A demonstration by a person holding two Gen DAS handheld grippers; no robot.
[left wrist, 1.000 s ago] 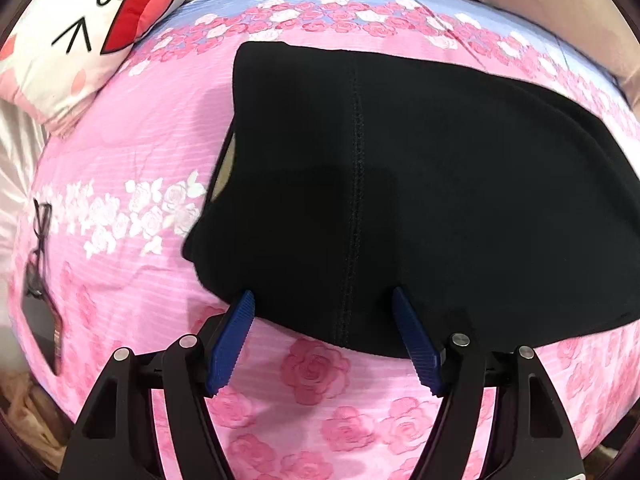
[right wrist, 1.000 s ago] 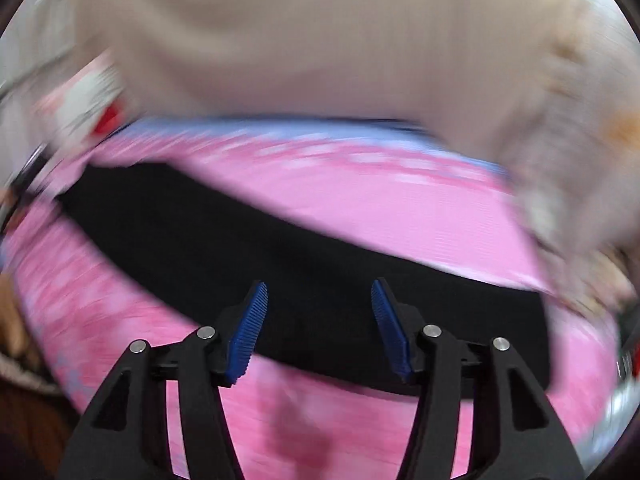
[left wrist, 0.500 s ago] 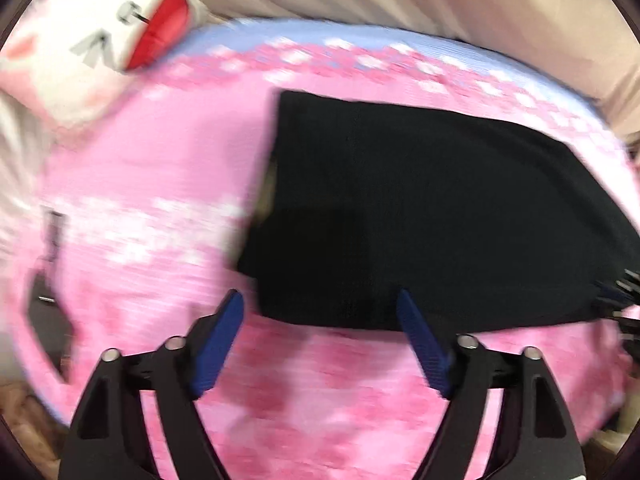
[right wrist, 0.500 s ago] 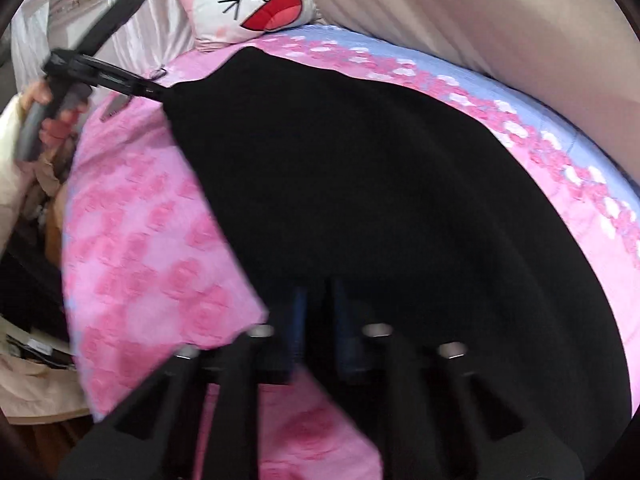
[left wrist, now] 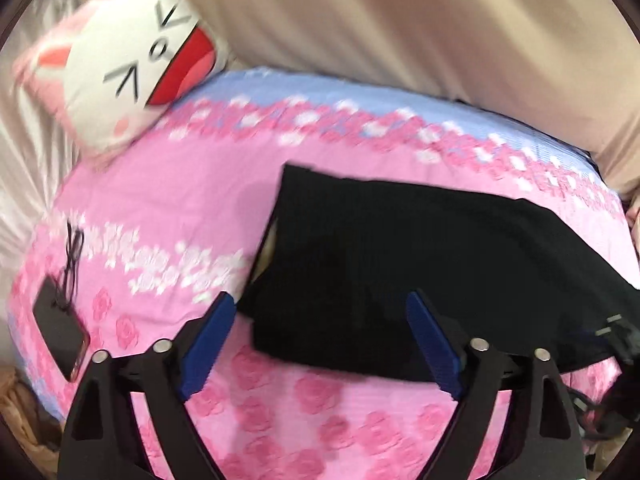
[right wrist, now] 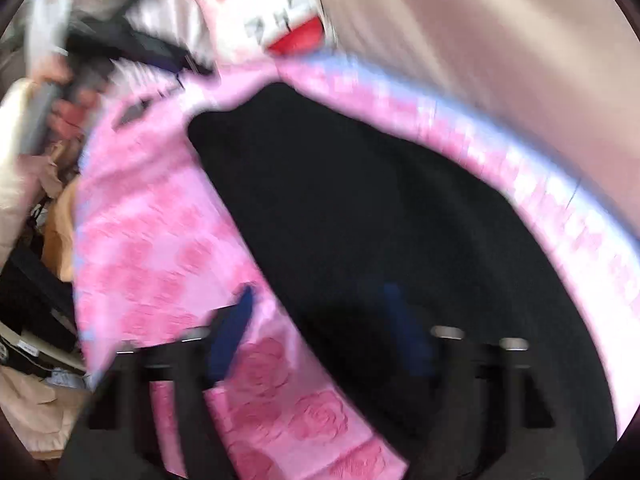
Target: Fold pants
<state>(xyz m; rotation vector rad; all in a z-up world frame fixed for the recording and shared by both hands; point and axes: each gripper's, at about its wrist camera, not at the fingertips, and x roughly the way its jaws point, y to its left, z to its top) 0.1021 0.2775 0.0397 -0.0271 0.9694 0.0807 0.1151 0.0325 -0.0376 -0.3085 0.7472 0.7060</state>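
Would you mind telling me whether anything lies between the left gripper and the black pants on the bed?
Nothing visible does. The left gripper, jaws open, hangs over the near edge of the pants. The phone and glasses lie off to the side.

No readable text, labels, brands or numbers in either view. Only sign-like mark: cartoon cat face drawn on the pillow (left wrist: 132,60) at 10 o'clock in the left wrist view, no letters on it. Small label on a box at 8 o'clock in the right wrist view, too blurred to read.
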